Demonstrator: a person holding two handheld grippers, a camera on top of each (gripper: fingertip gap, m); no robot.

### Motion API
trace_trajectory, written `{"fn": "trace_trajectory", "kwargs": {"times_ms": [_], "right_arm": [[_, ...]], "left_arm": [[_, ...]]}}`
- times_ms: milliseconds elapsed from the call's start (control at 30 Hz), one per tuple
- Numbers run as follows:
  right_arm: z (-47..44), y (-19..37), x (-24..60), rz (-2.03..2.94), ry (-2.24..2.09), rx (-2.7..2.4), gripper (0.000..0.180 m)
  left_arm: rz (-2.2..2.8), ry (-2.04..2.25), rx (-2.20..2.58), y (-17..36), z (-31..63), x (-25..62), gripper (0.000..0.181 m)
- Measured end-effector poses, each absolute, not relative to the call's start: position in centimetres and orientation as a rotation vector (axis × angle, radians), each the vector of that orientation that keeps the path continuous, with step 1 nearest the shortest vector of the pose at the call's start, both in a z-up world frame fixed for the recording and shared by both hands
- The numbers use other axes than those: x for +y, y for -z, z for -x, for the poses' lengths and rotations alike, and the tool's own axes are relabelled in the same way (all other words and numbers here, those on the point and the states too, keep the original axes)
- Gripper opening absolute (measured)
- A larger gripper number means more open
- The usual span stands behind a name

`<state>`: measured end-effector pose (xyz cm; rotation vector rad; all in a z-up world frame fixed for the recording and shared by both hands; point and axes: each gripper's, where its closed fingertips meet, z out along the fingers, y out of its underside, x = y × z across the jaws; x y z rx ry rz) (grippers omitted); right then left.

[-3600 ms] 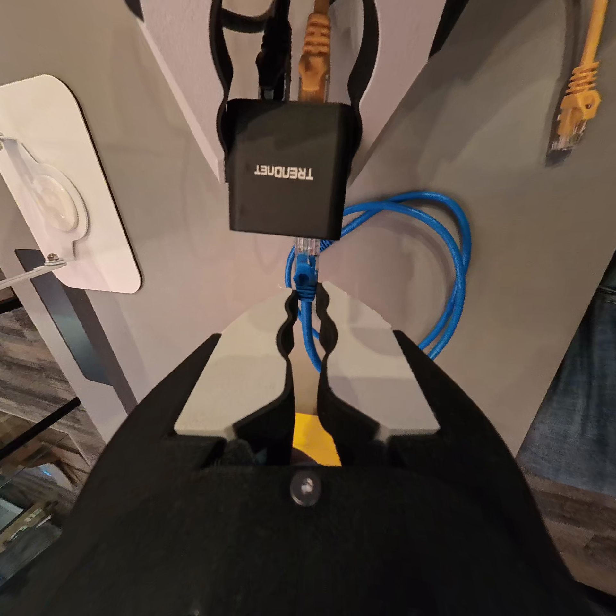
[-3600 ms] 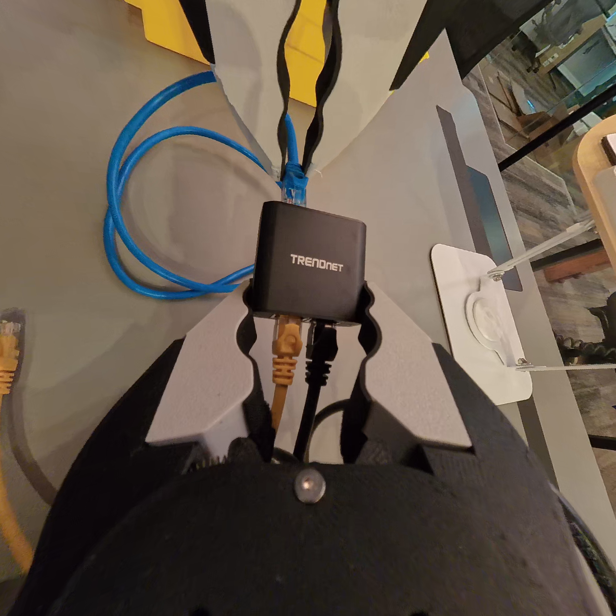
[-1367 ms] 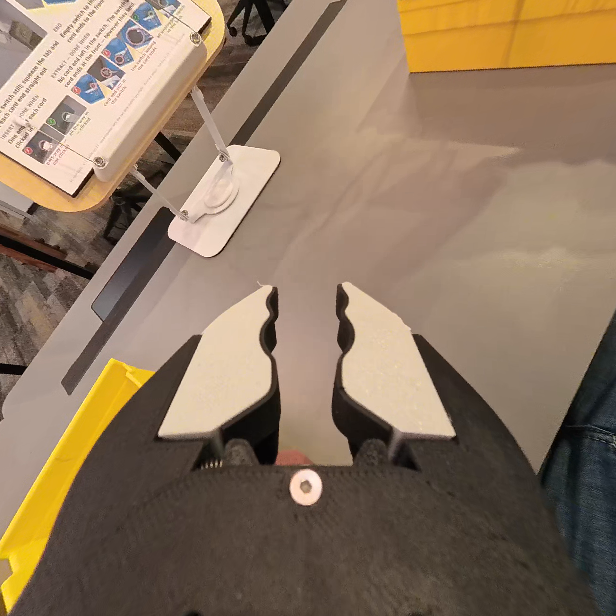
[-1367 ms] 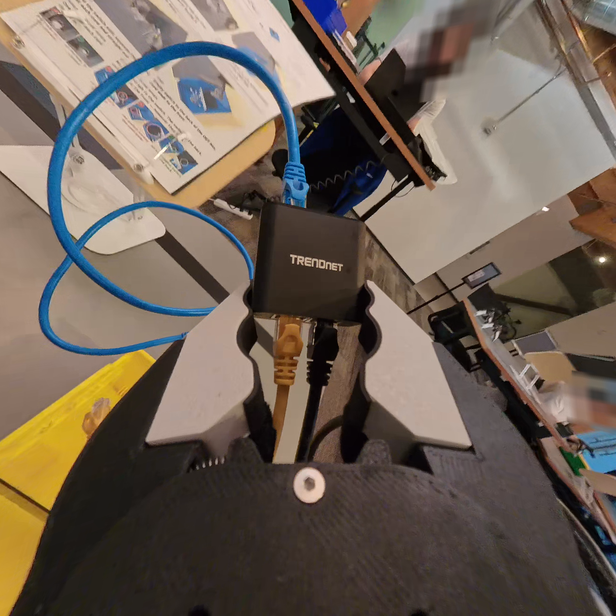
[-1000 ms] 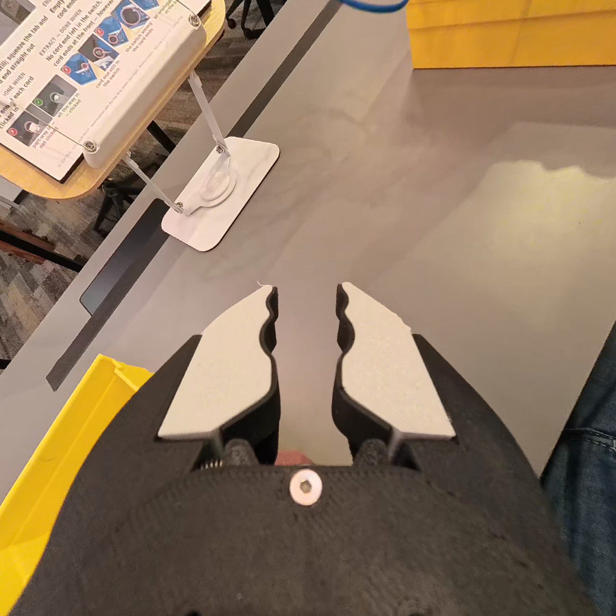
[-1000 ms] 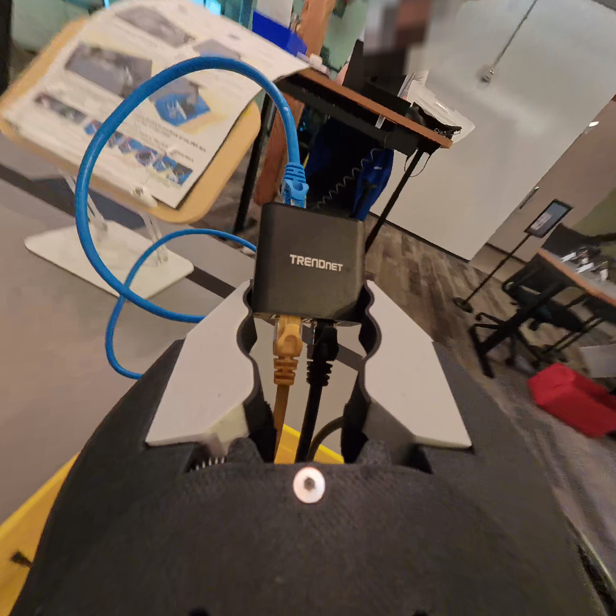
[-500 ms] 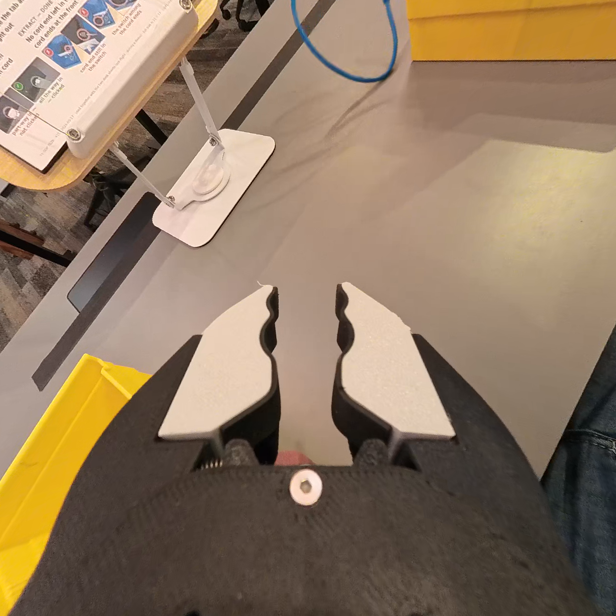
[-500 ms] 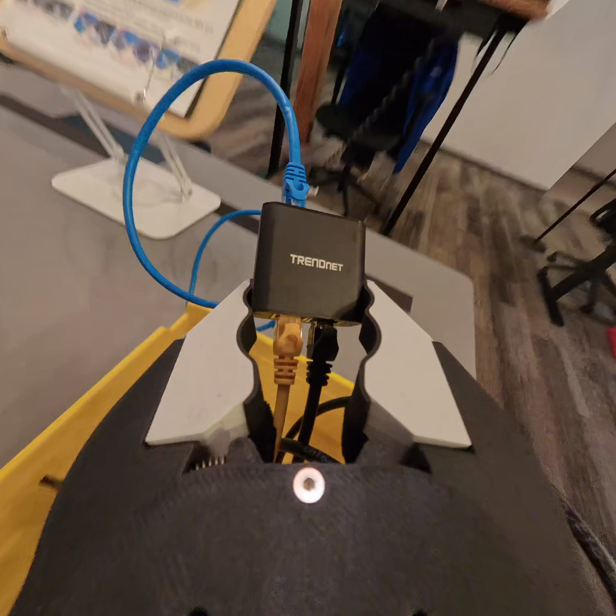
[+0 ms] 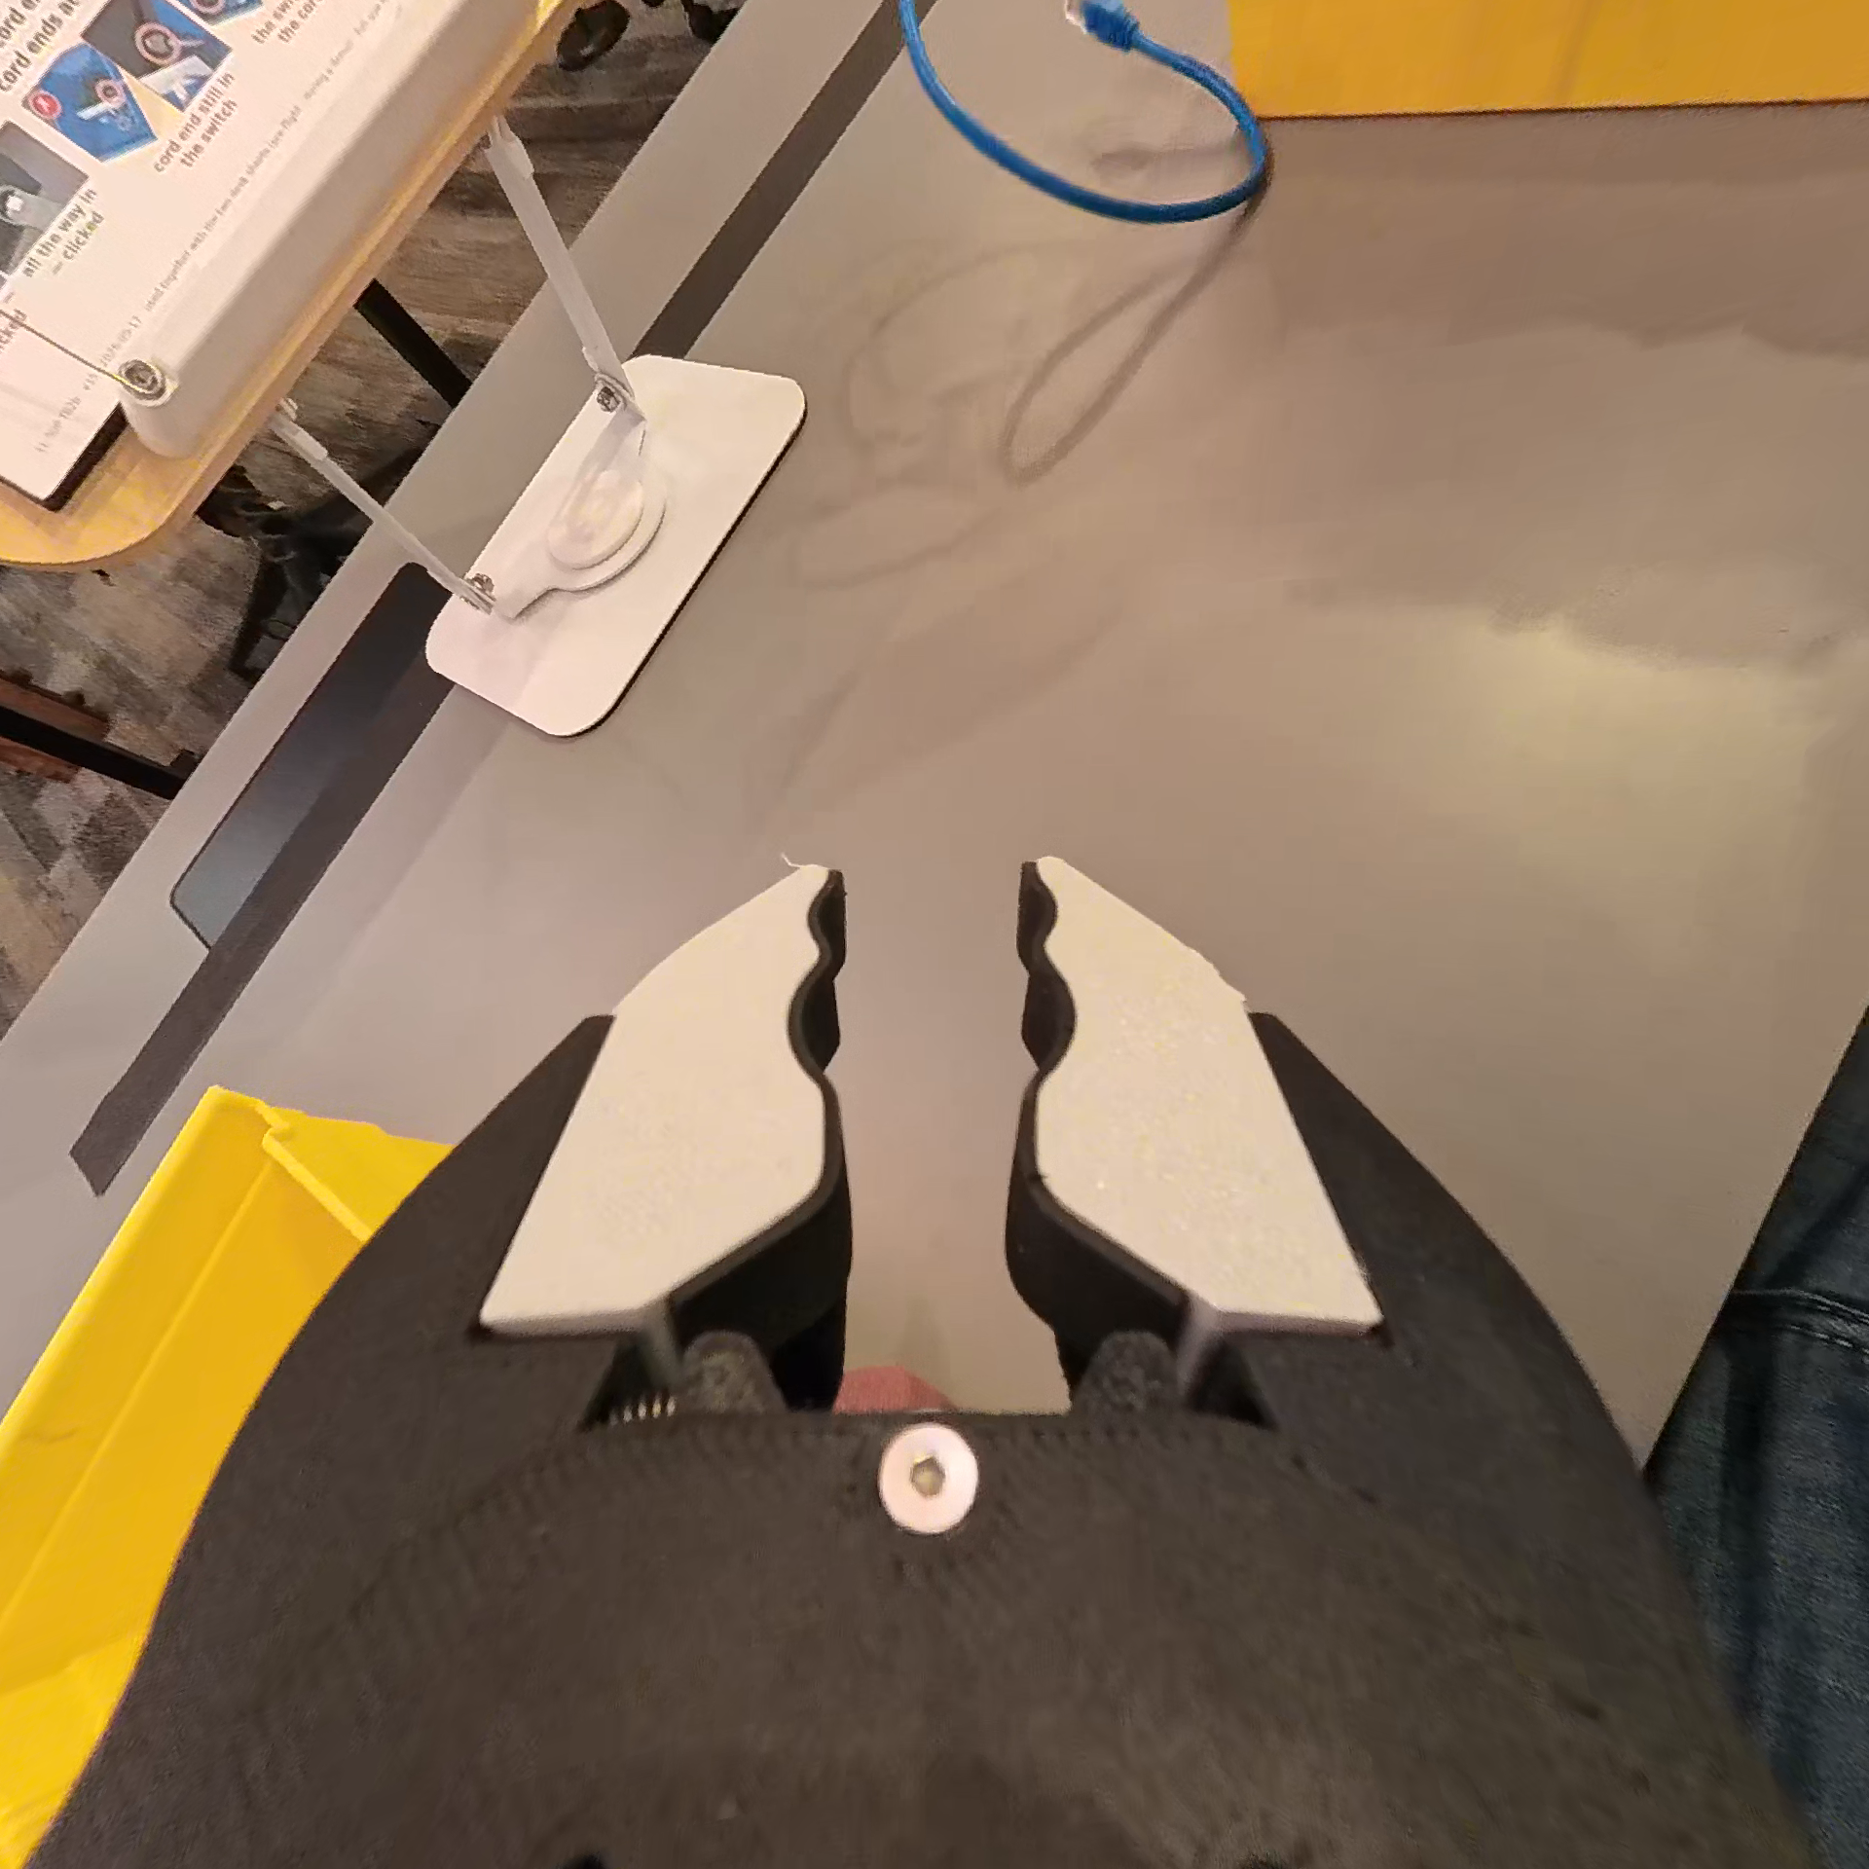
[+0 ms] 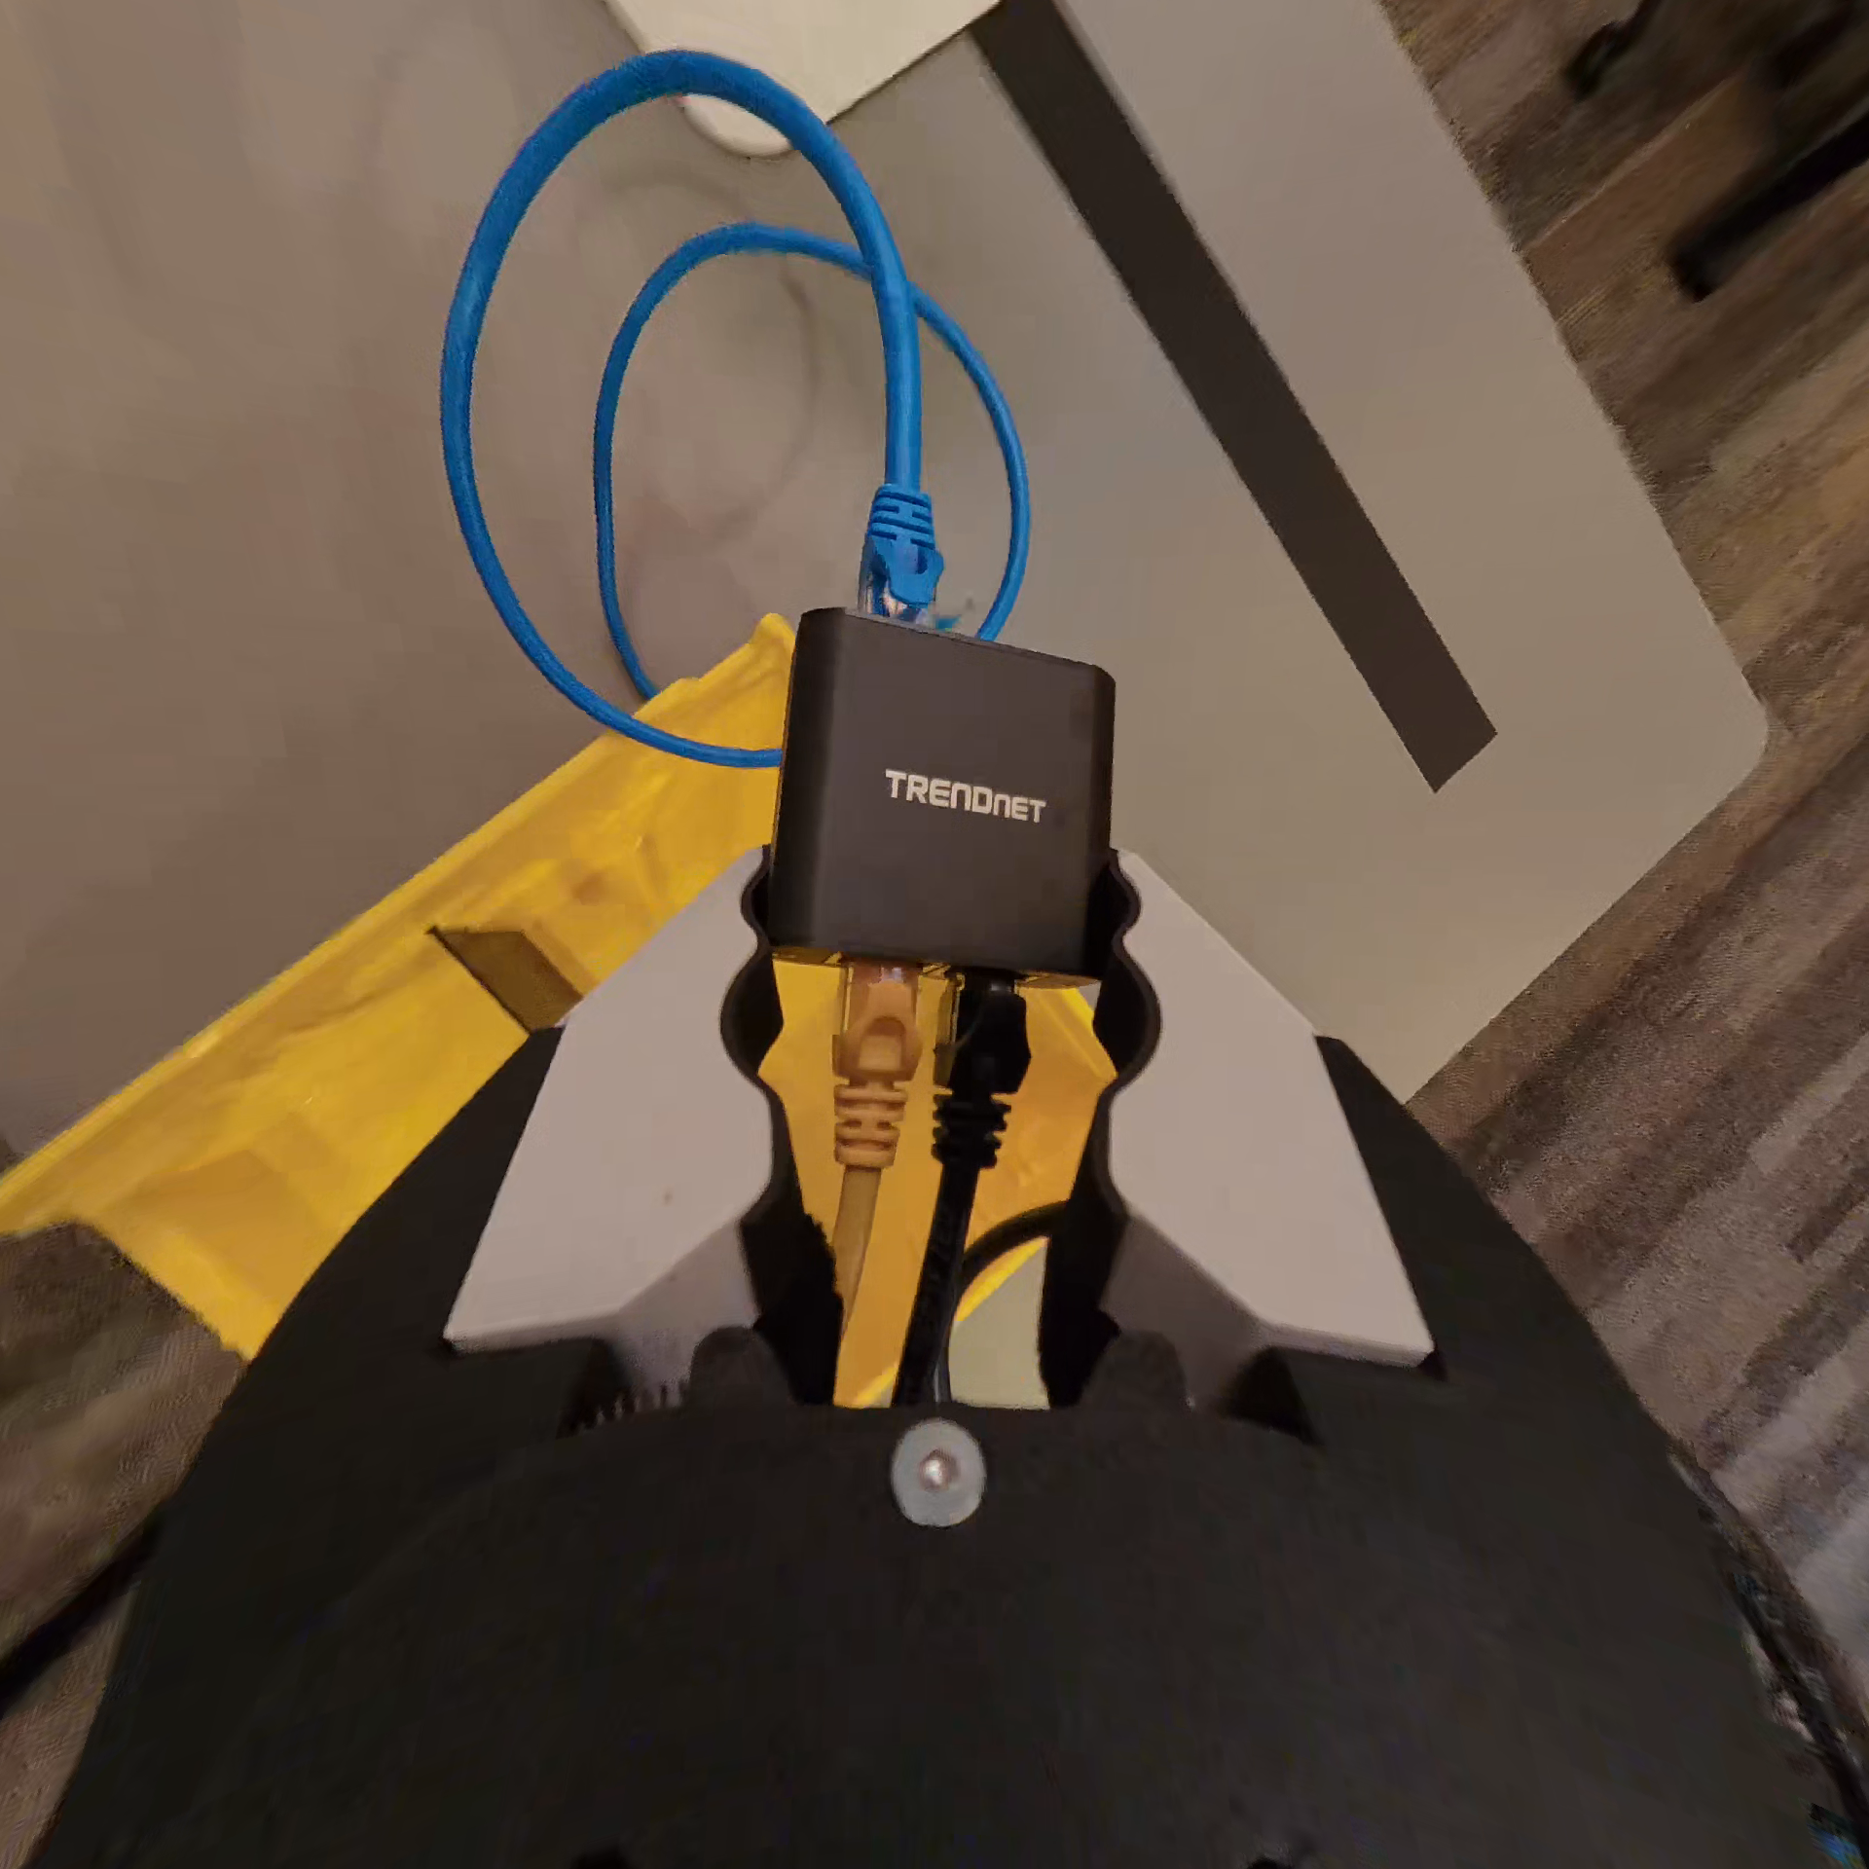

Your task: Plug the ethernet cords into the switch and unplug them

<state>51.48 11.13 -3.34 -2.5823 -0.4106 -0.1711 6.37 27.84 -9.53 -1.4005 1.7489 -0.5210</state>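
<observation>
My right gripper (image 10: 936, 882) is shut on the black switch (image 10: 946, 748) and holds it over the rim of a yellow bin (image 10: 384, 1021). A blue cord (image 10: 526, 425) is plugged into the switch's far side and loops above the grey table. An orange cord (image 10: 875, 1072) and a black cord (image 10: 979, 1097) are plugged into its near side and run back between my fingers. My left gripper (image 9: 930, 890) is open and empty above the table. The blue cord (image 9: 1092, 192) shows at the top of the left wrist view, with its free plug (image 9: 1102, 22) hanging.
A white stand base (image 9: 617, 546) holds an instruction board (image 9: 152, 192) at the table's left edge. A yellow bin (image 9: 142, 1315) sits at lower left, another yellow bin (image 9: 1517, 51) at the far side. A person's jeans (image 9: 1800, 1466) are at right. A dark strip (image 10: 1264, 425) runs near the table edge.
My left gripper let go of the blue cord, opened and drew away. My right gripper lifted the switch, swung it round and tilted down over the yellow bin. The blue loop entered the left view.
</observation>
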Motion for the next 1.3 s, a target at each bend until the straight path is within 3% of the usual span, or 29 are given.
{"fn": "trace_trajectory", "kwargs": {"times_ms": [333, 533, 833, 1033, 1300], "right_arm": [[-53.9, -0.9, 9.2, 2.638, 0.761, -0.898, 0.061], [-58.1, -12.0, 7.9, 2.492, 1.161, -0.831, 0.062], [-58.6, -25.7, 4.4, 2.373, 1.341, -0.782, 0.061], [-56.0, -21.8, 3.5, 2.489, 1.329, -1.050, 0.061], [-54.4, -5.2, 5.1, 2.604, 1.150, -1.404, 0.061]], "left_arm": [[1.313, 0.551, 1.797, 8.1, -9.0, 26.2, 0.034], [1.321, 0.518, 1.826, 9.6, -9.1, 26.0, 0.035], [1.360, 0.557, 1.818, 10.4, -8.8, 26.5, 0.035], [1.373, 0.585, 1.830, 11.1, -8.8, 26.2, 0.035], [1.351, 0.534, 1.852, 11.5, -8.7, 25.8, 0.035]]}}
